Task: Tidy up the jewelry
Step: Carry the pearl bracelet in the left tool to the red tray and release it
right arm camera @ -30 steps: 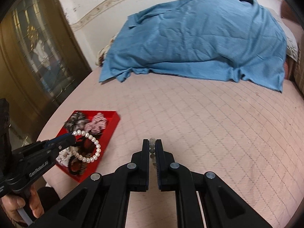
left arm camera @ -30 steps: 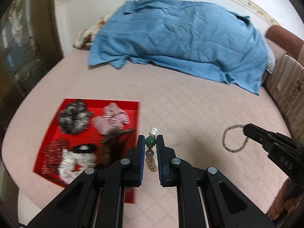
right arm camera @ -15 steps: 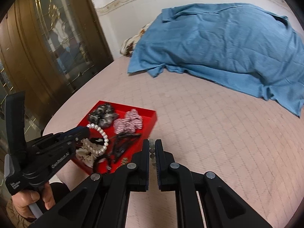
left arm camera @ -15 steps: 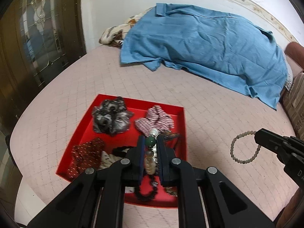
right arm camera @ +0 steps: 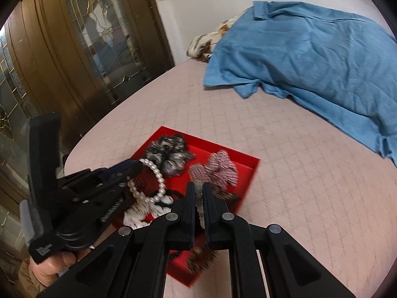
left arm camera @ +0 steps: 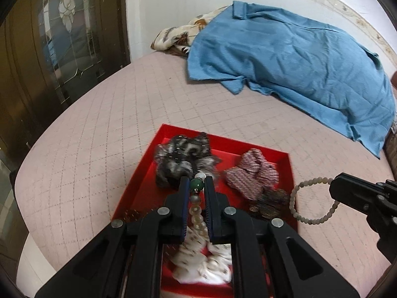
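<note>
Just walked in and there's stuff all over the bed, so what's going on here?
A person is sorting jewelry with a pair of handheld tongs. The left tongs are shut on a pearl bracelet with a green bead, held over the red tray on the pink bed cover. The right tongs are shut on a grey-green bead bracelet, near the tray's right edge. The tray already holds several scrunchies. Neither bracelet is set down yet.
</note>
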